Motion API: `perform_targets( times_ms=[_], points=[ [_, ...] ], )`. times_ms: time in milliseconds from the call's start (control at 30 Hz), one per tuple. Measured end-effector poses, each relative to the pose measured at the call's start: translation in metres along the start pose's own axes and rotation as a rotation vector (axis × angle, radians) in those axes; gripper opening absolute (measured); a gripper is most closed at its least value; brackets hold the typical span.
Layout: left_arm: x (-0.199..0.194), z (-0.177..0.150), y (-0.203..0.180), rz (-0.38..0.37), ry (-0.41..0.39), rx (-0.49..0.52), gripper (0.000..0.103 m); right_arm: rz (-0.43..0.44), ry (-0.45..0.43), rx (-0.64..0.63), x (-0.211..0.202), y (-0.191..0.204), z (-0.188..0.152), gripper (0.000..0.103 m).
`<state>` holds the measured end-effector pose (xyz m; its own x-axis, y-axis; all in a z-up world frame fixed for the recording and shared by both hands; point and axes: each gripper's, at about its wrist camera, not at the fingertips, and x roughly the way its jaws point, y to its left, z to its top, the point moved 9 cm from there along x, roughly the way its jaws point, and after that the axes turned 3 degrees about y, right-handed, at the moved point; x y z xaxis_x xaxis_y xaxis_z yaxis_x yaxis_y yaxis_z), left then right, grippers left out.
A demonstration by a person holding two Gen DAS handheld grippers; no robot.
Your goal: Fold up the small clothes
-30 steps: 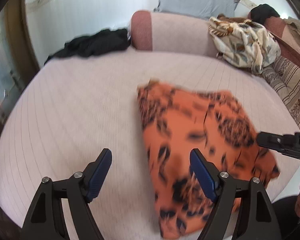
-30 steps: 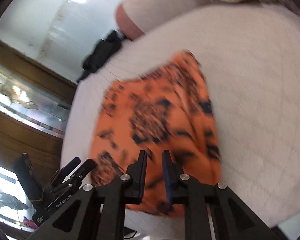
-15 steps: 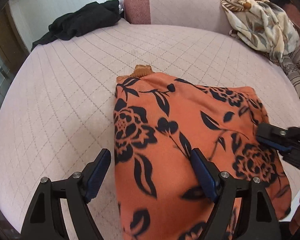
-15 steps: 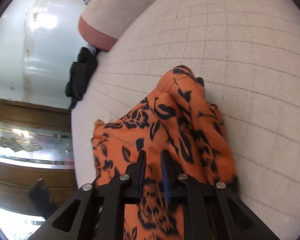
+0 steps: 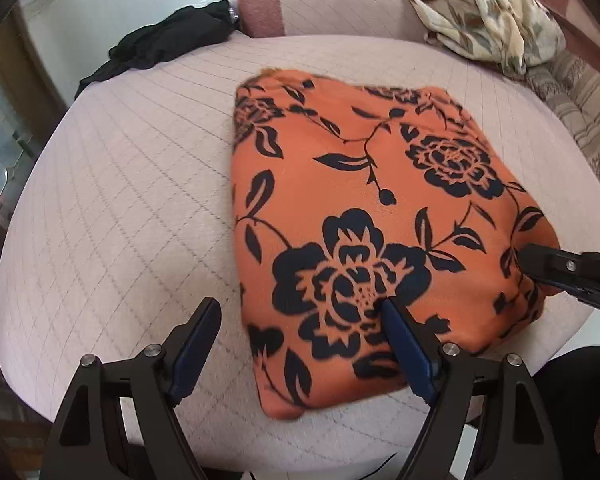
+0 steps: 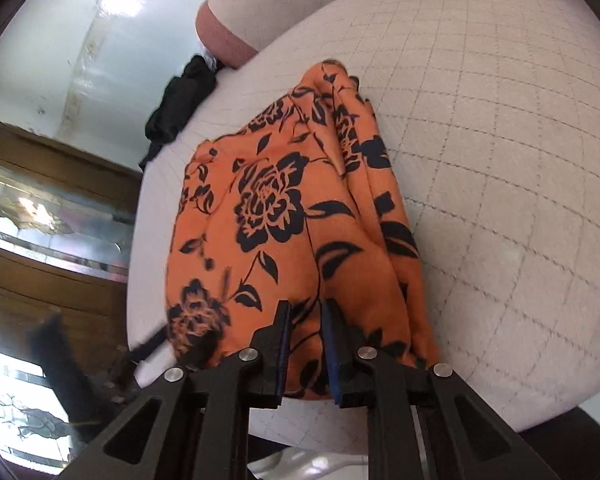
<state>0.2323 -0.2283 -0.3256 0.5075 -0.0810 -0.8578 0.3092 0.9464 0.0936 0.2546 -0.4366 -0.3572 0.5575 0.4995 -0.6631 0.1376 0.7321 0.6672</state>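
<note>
Pinching a fold of the orange floral garment (image 6: 284,216) at its near edge, my right gripper (image 6: 305,320) had its jaws drawn close together with the cloth bunched between the blue pads. My left gripper (image 5: 296,330) had its jaws spread wide and held nothing; one finger stood over the bare quilted cushion (image 5: 120,184), the other over the garment's near left corner, and I could not tell whether it touched the fabric. The garment lay folded into a rough rectangle on the round pale cushion, toward its near and right side as the left wrist camera showed it, black flowers uppermost. Farther off, a black cloth (image 5: 168,44) lay crumpled at the cushion's far left edge, and a cream patterned cloth (image 5: 484,12) was heaped at the far right, beside a pink bolster (image 5: 320,0).
</note>
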Motion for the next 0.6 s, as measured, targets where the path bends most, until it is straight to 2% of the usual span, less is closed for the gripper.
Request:
perform_targets(
  times_ms=[67,167,233,267,300,367,500,600],
  points=[
    [-0.018,0.006,0.000,0.032,-0.030,0.024,0.083,0.005,-0.003,-0.008,-0.016,0.005,-0.003,0.020],
    [-0.053,0.018,0.001,0.055,-0.124,0.026,0.083,0.028,-0.107,-0.059,-0.058,0.019,0.002,0.023],
    [-0.075,0.023,0.001,0.054,-0.174,0.012,0.083,0.051,-0.175,-0.080,-0.084,0.026,0.006,0.038],
    [-0.086,0.028,0.002,0.057,-0.203,0.007,0.083,0.063,-0.213,-0.081,-0.098,0.029,0.008,0.064],
    [-0.100,0.029,0.001,0.064,-0.241,0.006,0.083,0.076,-0.258,-0.076,-0.111,0.030,0.009,0.075],
    [-0.119,0.034,0.001,0.076,-0.300,0.018,0.083,0.093,-0.344,-0.092,-0.138,0.034,0.012,0.075],
    [-0.158,0.036,-0.002,0.123,-0.416,0.033,0.088,0.130,-0.417,-0.150,-0.170,0.051,0.010,0.075],
    [-0.181,0.038,0.002,0.148,-0.479,0.020,0.088,0.098,-0.467,-0.211,-0.187,0.061,0.003,0.075]
  ],
)
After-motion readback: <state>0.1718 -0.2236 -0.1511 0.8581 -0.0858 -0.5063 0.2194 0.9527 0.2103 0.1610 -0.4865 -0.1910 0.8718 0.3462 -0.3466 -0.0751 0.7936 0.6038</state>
